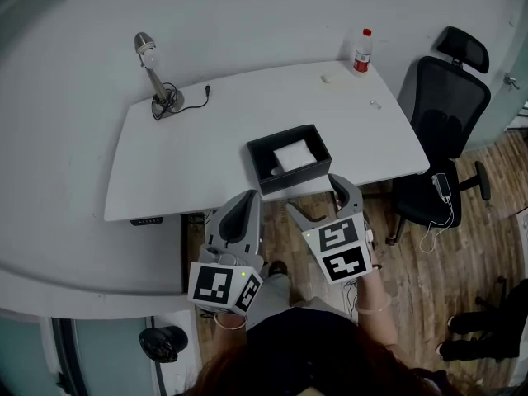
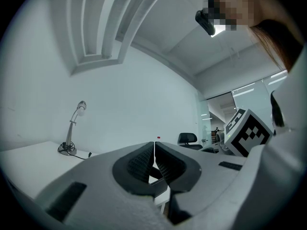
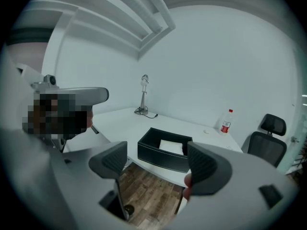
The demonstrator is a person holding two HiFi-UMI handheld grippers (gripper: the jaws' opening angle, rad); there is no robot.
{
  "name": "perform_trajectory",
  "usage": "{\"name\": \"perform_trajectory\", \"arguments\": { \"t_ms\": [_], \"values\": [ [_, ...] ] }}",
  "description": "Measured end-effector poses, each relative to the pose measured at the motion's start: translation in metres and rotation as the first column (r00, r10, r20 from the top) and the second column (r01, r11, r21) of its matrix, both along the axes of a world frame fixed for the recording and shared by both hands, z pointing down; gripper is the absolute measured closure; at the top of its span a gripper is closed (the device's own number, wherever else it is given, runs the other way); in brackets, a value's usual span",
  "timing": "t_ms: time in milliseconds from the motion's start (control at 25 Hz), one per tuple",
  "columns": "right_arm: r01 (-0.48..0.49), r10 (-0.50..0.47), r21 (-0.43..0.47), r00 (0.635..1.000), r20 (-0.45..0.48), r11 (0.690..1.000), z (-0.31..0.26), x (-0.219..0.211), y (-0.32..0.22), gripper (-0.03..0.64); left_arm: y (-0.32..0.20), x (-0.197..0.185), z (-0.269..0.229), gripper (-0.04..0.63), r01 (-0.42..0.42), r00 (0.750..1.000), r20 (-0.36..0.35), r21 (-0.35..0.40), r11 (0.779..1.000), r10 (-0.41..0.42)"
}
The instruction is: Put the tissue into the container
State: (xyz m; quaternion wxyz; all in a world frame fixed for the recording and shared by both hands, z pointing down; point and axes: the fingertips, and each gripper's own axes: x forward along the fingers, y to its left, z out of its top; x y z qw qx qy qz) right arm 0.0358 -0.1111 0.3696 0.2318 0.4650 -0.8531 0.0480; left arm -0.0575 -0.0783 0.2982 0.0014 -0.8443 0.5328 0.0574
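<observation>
Already the tissue [image 1: 294, 155] lies in the container [image 1: 287, 180], beyond the right tongs [image 1: 318, 201].

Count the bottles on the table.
1: the clear plastic bottle with a red cap stands at the white table's far right corner. None seems hidden.

White table [image 1: 181, 155]: black container [image 1: 290, 179] near front edge, lamp [image 1: 155, 79] far-left, bottle [image 1: 361, 52] far-right.
</observation>
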Motion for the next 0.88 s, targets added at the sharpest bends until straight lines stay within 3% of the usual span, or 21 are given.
{"name": "perform_trajectory", "arguments": {
  "t_ms": [320,360,440,880],
  "values": [
    [-0.015,0.013,0.048,0.999,0.048,0.999,-0.012,0.006,0.025,0.231,0.03,0.006,-0.003,0.565,0.013,1.0,0.008,0.002,1.0,-0.013],
    [-0.035,0.032,0.064,0.998,0.052,0.997,-0.015,0.01,0.027,0.261,0.034,0.007,-0.003,0.565,0.015,1.0,0.01,0.002,1.0,-0.015],
    [-0.077,0.071,0.103,0.996,0.057,0.992,-0.02,0.017,0.032,0.408,0.042,0.009,-0.004,0.565,0.018,1.0,0.012,0.004,1.0,-0.018],
    [-0.069,0.058,0.123,0.994,0.089,0.99,-0.023,0.03,0.081,0.422,0.092,0.02,-0.001,0.565,0.035,0.999,0.03,0.011,0.999,-0.035]
  ]
}}
